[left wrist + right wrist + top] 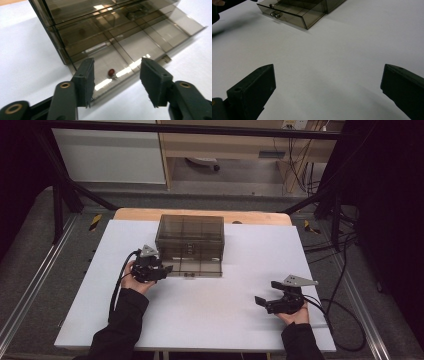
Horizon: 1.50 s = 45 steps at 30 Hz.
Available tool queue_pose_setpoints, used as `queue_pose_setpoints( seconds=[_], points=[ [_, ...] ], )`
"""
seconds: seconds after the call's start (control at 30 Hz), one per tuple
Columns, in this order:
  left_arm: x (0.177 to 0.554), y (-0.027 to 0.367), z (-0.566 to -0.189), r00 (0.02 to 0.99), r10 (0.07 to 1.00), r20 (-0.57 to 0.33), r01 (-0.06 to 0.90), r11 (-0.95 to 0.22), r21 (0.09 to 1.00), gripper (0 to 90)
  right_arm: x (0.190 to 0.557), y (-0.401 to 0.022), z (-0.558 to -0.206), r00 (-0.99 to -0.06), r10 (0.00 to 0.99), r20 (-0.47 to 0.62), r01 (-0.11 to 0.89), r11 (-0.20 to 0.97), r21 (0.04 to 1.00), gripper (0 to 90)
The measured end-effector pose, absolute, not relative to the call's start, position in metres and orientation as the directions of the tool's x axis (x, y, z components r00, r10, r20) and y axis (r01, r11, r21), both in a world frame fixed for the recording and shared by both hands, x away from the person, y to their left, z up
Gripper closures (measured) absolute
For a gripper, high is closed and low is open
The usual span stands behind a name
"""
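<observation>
High view: left tongs point(167, 268) held level at the pulled-out bottom drawer point(197, 266) of a smoky transparent plastic drawer box point(190, 237), released; small red bead point(111, 72) inside, between the jaws (untouched). Right tongs point(266, 292) released, well apart on white desk point(210, 310).

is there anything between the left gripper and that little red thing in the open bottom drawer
Nothing visible stands between them. The left gripper has its jaws apart, just in front of the open bottom drawer, and the small red thing lies on the drawer floor in the gap between the jaws.
</observation>
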State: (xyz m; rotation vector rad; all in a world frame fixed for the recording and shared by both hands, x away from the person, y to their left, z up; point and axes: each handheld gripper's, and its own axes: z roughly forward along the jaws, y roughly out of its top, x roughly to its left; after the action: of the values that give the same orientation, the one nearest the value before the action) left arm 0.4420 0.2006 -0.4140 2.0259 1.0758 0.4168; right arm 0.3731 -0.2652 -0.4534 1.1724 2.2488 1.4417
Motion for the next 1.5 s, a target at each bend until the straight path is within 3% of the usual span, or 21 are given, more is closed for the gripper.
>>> queue_pose_setpoints(
  seconds=[0.33,0.53,0.93,1.3,1.5],
  points=[
    [0.427,0.2,-0.416,0.632,0.769,-0.093,0.526,-0.338,0.781,31.0,0.373,-0.265,-0.454,-0.655,0.723,0.218,0.502,0.201,0.841,0.5],
    [0.418,0.196,-0.417,0.65,0.755,-0.088,0.505,-0.343,0.792,17.6,0.374,-0.264,-0.454,-0.654,0.723,0.222,0.503,0.197,0.841,0.5],
    [0.414,0.19,-0.424,0.66,0.747,-0.082,0.514,-0.369,0.774,6.6,0.374,-0.264,-0.455,-0.653,0.724,0.222,0.506,0.2,0.839,0.5],
    [0.412,0.184,-0.427,0.67,0.738,-0.078,0.512,-0.384,0.768,4.7,0.374,-0.265,-0.454,-0.654,0.724,0.222,0.504,0.197,0.841,0.5],
    [0.411,0.182,-0.429,0.679,0.731,-0.074,0.511,-0.398,0.761,8.5,0.374,-0.265,-0.454,-0.654,0.724,0.22,0.504,0.2,0.84,0.5]
  ],
)
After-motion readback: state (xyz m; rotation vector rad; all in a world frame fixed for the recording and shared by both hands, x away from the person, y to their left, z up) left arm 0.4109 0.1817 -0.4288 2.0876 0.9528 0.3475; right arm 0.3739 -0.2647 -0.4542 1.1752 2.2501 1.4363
